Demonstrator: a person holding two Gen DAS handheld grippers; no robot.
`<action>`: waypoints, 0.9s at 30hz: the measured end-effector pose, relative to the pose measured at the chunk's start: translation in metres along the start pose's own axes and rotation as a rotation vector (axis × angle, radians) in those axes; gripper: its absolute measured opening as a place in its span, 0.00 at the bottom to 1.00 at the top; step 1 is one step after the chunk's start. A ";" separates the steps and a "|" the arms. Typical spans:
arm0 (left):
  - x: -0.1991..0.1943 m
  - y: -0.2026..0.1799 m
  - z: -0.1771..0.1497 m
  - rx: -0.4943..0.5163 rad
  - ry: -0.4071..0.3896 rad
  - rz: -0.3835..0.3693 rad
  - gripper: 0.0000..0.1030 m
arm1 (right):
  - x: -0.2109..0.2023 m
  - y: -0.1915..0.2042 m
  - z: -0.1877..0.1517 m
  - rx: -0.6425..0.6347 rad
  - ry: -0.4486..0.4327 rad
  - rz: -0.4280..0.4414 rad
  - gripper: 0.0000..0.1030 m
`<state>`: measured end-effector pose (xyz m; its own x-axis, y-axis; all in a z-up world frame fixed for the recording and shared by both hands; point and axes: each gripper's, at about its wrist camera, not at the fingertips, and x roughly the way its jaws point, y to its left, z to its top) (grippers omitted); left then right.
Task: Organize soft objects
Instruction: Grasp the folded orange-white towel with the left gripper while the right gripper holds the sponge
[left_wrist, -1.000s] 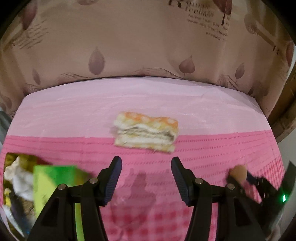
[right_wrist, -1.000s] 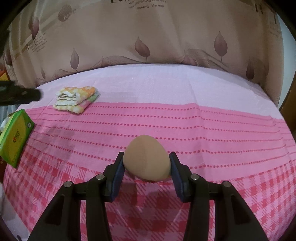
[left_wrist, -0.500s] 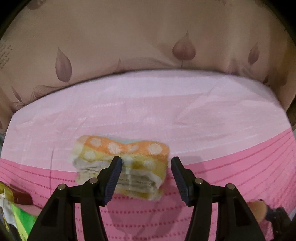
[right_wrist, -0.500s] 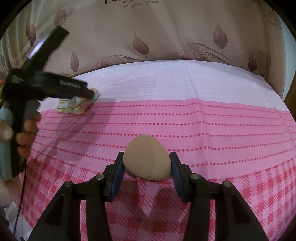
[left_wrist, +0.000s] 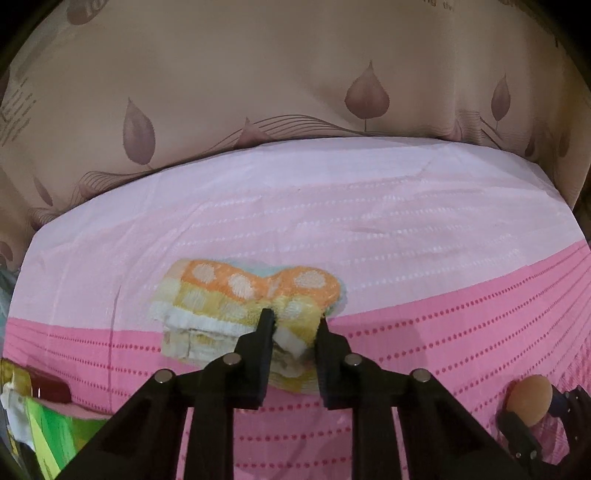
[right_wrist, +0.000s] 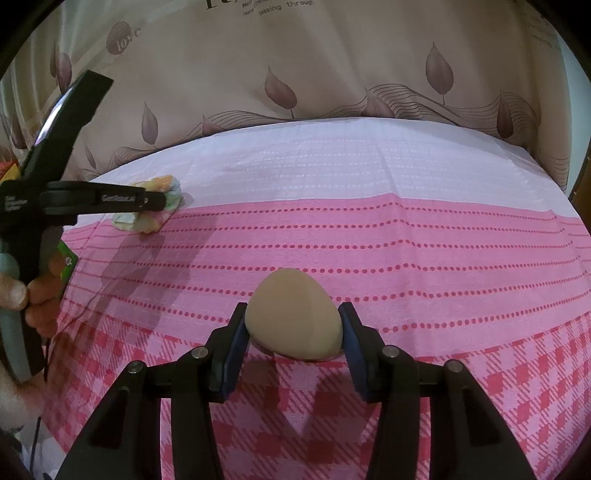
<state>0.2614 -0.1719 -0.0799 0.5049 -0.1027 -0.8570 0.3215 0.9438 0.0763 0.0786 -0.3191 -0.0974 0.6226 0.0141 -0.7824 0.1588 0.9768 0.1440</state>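
L gripper (left_wrist: 293, 325) fingers are closing on the folded towel (left_wrist: 236, 295), pinching its right end; towel's lying on the pink cloth (left_wrist: 406, 240) near the back. R gripper (right_wrist: 293, 328) fingers are squeezing the tan sponge (right_wrist: 293, 319) w/ both pads, sitting just above the cloth

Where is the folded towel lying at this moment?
In the left wrist view, the folded towel lies on the bed cover, where pale pink meets dark pink. The closing left gripper pinches its right end.
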 end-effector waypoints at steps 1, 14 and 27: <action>-0.003 0.000 -0.002 -0.003 -0.005 0.000 0.19 | 0.000 0.000 0.000 0.000 0.000 0.000 0.44; -0.050 0.000 -0.022 -0.048 -0.051 -0.041 0.19 | 0.003 0.004 -0.003 -0.025 0.005 -0.030 0.45; -0.115 0.005 -0.042 -0.041 -0.103 -0.098 0.19 | 0.005 0.006 -0.003 -0.032 0.006 -0.037 0.45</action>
<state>0.1715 -0.1426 -0.0023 0.5525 -0.2247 -0.8026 0.3416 0.9394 -0.0279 0.0804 -0.3126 -0.1027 0.6124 -0.0215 -0.7903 0.1570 0.9830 0.0949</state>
